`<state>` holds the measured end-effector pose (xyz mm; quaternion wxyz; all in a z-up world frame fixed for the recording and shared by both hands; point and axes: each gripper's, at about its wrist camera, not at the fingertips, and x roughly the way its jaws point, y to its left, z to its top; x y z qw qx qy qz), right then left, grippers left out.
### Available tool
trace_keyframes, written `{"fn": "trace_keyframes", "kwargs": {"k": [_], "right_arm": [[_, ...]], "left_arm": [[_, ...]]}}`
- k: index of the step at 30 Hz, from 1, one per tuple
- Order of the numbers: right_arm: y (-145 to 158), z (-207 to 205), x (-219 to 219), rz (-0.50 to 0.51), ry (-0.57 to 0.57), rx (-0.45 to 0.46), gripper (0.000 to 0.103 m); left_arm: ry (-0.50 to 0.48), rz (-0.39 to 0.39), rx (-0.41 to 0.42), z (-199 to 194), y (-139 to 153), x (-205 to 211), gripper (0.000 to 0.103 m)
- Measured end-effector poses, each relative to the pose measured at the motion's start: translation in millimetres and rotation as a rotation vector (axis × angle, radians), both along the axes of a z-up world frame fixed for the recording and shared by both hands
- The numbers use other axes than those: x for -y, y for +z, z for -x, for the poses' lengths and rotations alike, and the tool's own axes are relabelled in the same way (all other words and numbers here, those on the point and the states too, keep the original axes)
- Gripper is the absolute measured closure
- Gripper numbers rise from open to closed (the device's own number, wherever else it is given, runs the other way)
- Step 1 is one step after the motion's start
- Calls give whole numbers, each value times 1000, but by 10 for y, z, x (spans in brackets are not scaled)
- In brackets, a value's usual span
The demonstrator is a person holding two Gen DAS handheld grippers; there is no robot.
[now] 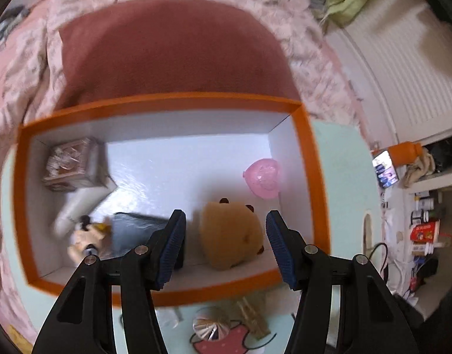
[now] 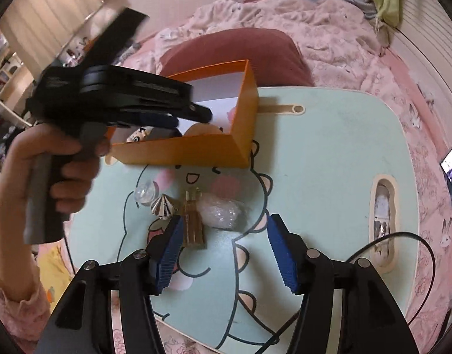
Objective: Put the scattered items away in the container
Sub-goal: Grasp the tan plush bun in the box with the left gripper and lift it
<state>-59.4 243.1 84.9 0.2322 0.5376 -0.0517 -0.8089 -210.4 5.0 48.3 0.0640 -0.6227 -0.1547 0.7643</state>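
1. Left gripper [image 1: 226, 236] over the orange box [image 1: 314, 183], pointing steeply down into it, jaws parted with nothing between the pads; brown plush [image 1: 230, 236] lying on the box floor below the gap. Seen from the right wrist view as a black tool [image 2: 193, 116] held by a hand [image 2: 57, 174] above the near-left part of the box.
2. Right gripper [image 2: 223, 244] above the pale green table [image 2: 329, 153], jaws apart and empty, tips framing bare cartoon print just below the loose items.
3. Orange box [image 2: 196, 150] standing open on the far-left part of the table, white inside, a dark red cushion [image 1: 172, 50] right behind it on the pink bedding [image 2: 329, 23].
4. Inside the box: brown plush near the front wall, dark grey flat pouch [image 1: 137, 230] to its left, patterned cube-shaped package [image 1: 72, 163] in the far-left corner, pink heart-shaped piece [image 1: 262, 178] against the right wall, small blurred figure [image 1: 87, 236] at the front-left.
5. Outside the box, on the table in front of it: crumpled clear plastic wrap [image 2: 223, 214], gold-brown slatted clip [image 2: 192, 221] just left of it, silver faceted cone [image 2: 164, 208] beside that, clear round cap [image 2: 146, 193] furthest left.
6. Black cable [image 2: 414, 242] looping over the table's right side.
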Motion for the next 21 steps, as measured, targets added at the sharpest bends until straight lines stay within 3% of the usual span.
{"fn": "trace_keyframes", "kwargs": {"k": [2, 5, 9, 13, 16, 21], "right_arm": [[-18, -11, -26, 5, -2, 6, 45], [-56, -7, -71, 8, -11, 16, 45], [-94, 4, -109, 23, -25, 26, 45], [-111, 14, -101, 31, -29, 34, 45], [-111, 7, -86, 27, -22, 32, 45], [-117, 7, -42, 12, -13, 29, 45]], "left_arm": [[-5, -25, 24, 42, -51, -36, 49], [-48, -25, 146, 64, -237, -121, 49], [-50, -40, 151, 60, -289, -85, 50], [-56, -6, 107, 15, -310, -42, 58], [4, 13, 52, 31, -259, 114, 60], [20, -52, -53, -104, 90, 278, 60]]}}
